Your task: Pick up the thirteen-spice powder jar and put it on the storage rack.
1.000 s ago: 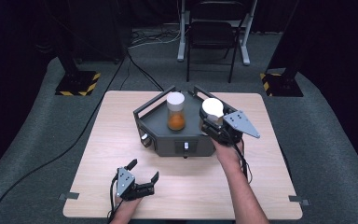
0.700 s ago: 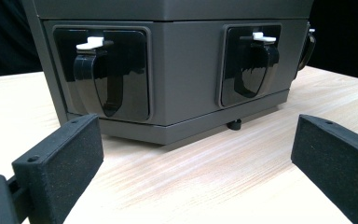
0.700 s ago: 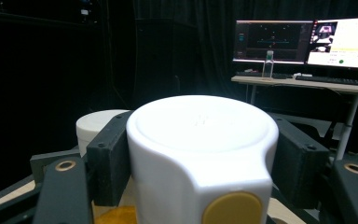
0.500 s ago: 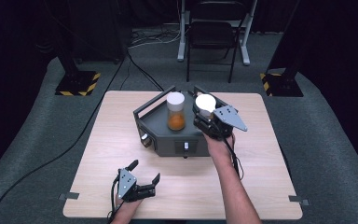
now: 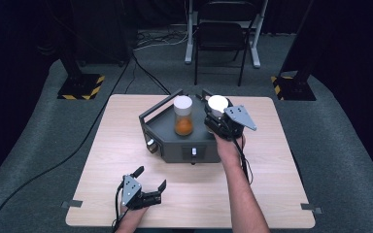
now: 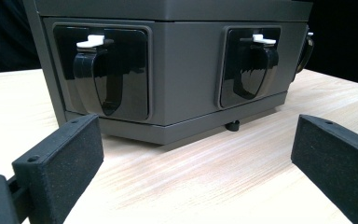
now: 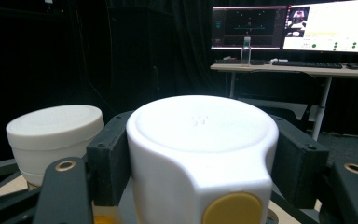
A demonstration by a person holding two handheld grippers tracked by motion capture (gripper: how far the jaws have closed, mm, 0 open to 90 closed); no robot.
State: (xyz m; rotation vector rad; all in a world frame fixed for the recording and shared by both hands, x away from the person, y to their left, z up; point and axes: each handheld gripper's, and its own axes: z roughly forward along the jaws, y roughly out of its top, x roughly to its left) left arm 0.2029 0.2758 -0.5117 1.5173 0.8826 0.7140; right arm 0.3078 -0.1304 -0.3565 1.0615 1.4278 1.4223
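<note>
Jar (image 5: 183, 115) of orange contents on grey box (image 5: 194, 141)

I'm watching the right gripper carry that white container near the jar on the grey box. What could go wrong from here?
1. The white container, clamped in the right gripper, sits close beside the white-lidded jar of orange contents; a sideways nudge could tip the jar.
2. The jar stands on the grey box, so a bump might send it off.
3. The left gripper rests open on the table, steadying nothing.
</note>
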